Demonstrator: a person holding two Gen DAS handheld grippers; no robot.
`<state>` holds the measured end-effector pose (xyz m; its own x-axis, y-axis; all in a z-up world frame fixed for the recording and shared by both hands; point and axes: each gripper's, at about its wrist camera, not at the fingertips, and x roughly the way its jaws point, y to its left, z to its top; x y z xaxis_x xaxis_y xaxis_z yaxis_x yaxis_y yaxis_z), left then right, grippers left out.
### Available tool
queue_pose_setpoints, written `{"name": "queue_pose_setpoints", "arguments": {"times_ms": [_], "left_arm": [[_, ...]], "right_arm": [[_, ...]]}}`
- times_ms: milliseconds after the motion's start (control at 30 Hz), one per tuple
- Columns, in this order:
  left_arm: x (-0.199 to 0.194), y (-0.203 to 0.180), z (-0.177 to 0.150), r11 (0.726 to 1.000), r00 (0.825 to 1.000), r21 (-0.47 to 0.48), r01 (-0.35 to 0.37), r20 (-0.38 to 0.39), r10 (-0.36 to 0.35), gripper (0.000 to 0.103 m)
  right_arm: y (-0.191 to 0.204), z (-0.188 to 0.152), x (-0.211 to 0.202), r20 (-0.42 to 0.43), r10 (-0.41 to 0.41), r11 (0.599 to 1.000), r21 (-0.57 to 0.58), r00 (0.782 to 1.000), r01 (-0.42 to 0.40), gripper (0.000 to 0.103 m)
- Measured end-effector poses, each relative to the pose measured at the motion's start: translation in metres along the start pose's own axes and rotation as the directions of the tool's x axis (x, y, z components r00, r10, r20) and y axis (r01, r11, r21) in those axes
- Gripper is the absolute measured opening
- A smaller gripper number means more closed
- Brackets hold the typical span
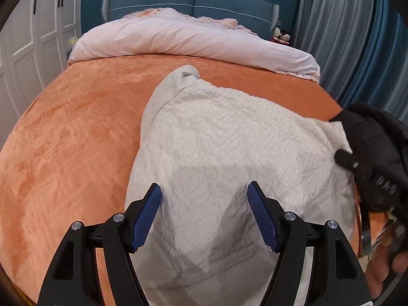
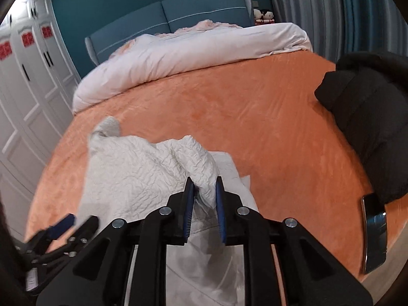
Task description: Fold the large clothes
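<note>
From my left wrist camera, the left gripper [image 1: 204,214] hangs with its blue pads spread wide and nothing between them. Below it the white quilted garment [image 1: 229,137] lies spread on the orange bedspread [image 1: 76,127]. At its right edge I see the right gripper [image 1: 343,159], dark and partly hidden, so I cannot tell its grip there. A pale duvet [image 1: 191,40] is bunched by the blue headboard [image 1: 193,0].

From my right wrist camera, the right gripper [image 2: 204,191] stands narrow, pinching a raised fold of the garment [image 2: 142,170]. The left gripper [image 2: 63,225] shows blurred at lower left. A black jacket [image 2: 369,117] lies apart on the right.
</note>
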<state>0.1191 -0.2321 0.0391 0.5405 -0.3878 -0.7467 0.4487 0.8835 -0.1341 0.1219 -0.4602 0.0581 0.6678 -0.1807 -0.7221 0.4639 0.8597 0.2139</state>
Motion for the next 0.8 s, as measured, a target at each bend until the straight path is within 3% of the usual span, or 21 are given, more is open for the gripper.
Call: {"name": "queue_pose_setpoints", "arguments": {"times_ms": [100,133,200,267,300,367,433,667,800], "left_arm": [[0.014,-0.001,-0.001,1.000,1.000,0.005,-0.001,-0.017,0.001,0.073],[0.017,-0.003,-0.002,1.000,1.000,0.015,-0.006,-0.017,0.006,0.074],[0.021,-0.006,-0.007,0.999,1.000,0.039,-0.024,-0.003,0.024,0.076],[0.024,-0.010,-0.012,0.998,0.999,0.053,-0.041,0.011,0.040,0.077],[0.026,-0.011,-0.013,0.997,0.999,0.053,-0.052,0.017,0.052,0.077],[0.030,-0.010,-0.013,0.997,0.998,0.045,-0.058,0.017,0.057,0.078],[0.033,-0.010,-0.013,0.997,0.998,0.043,-0.064,0.017,0.063,0.079],[0.042,-0.012,-0.016,0.995,0.996,0.052,-0.083,0.016,0.083,0.083],[0.047,-0.018,-0.020,0.992,0.995,0.075,-0.099,0.030,0.098,0.084]], "right_arm": [[-0.019,-0.008,0.023,-0.055,-0.007,0.997,0.080,0.998,0.011,0.025],[-0.028,-0.011,0.023,-0.059,-0.004,0.994,0.106,0.998,0.010,0.032],[-0.048,-0.021,0.009,-0.038,0.011,0.987,0.163,0.999,-0.005,0.035],[-0.052,-0.019,-0.009,0.017,0.001,0.982,0.188,1.000,-0.004,0.035],[-0.048,-0.015,-0.017,0.052,-0.016,0.985,0.173,0.999,0.007,0.029],[-0.037,-0.007,-0.030,0.124,-0.040,0.993,0.119,0.991,0.025,0.029],[-0.026,0.002,-0.028,0.139,-0.031,0.998,0.060,0.990,0.023,0.024],[-0.016,-0.019,0.053,-0.022,-0.043,0.999,-0.007,0.999,0.043,0.020],[-0.022,-0.034,0.070,-0.028,-0.047,0.999,-0.009,0.998,0.047,0.019]]}}
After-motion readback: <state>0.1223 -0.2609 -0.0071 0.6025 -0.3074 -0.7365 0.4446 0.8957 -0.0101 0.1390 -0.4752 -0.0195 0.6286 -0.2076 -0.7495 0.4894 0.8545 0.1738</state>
